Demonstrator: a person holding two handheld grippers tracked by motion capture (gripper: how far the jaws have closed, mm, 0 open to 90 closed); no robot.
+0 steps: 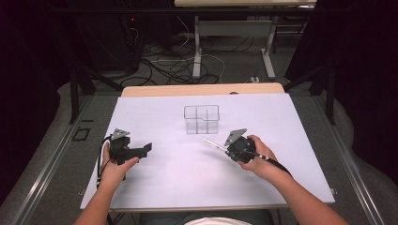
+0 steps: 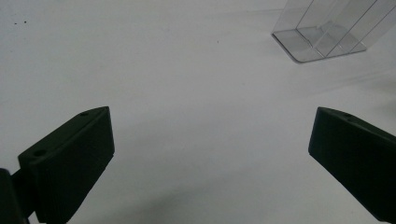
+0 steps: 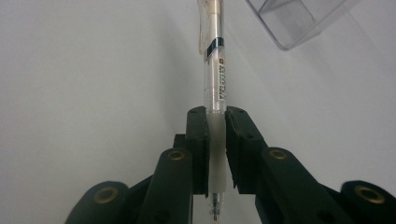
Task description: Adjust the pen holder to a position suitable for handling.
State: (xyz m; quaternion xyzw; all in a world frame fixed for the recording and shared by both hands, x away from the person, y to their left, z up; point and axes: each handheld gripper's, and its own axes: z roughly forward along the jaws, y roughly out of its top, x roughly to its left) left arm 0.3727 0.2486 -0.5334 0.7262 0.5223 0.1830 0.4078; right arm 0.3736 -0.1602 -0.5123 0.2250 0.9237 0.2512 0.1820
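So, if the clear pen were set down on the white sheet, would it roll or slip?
The pen looks round and smooth, so it would probably roll, though its clip may stop it. The barrel seems stiff and straight in the right gripper. It is likely light, and the pale grip sleeve between the jaws should resist slipping.

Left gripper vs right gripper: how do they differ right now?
The left gripper has its jaws wide apart with nothing between them; the right gripper is clamped on a clear pen. In the high view the left gripper sits at the left of the white table, farther from the clear organizer; the right gripper is nearer it, with the pen sticking out toward it. Both are black, hand-held and low over the table.
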